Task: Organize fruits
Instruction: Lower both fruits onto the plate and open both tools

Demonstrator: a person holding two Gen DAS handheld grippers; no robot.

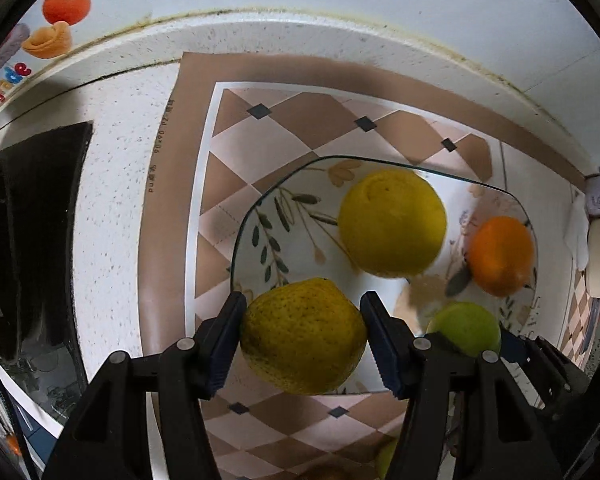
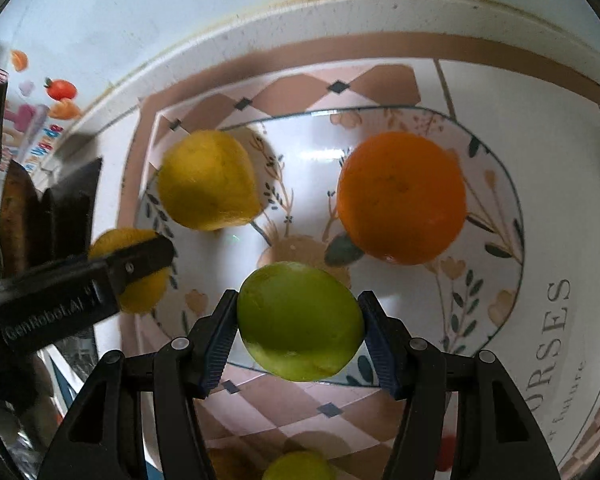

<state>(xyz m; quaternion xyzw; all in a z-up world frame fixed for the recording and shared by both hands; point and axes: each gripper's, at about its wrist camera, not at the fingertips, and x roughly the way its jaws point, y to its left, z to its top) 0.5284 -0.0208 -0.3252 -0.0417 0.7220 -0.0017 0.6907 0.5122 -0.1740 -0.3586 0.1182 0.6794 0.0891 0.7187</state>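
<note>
Left gripper (image 1: 303, 342) clamped on a pitted yellow citrus (image 1: 302, 336), pads against both its sides, held over the near rim of the floral plate (image 1: 260, 216). Right gripper (image 2: 298, 328) likewise closed on a green fruit (image 2: 300, 320) above the plate. Beyond the fingers, on the plate: a smooth yellow citrus (image 1: 392, 222) and an orange (image 2: 402, 196). Only the right view shows another green fruit (image 2: 298, 466) below the gripper. Checked mat (image 1: 300, 120) beneath the plate.
</note>
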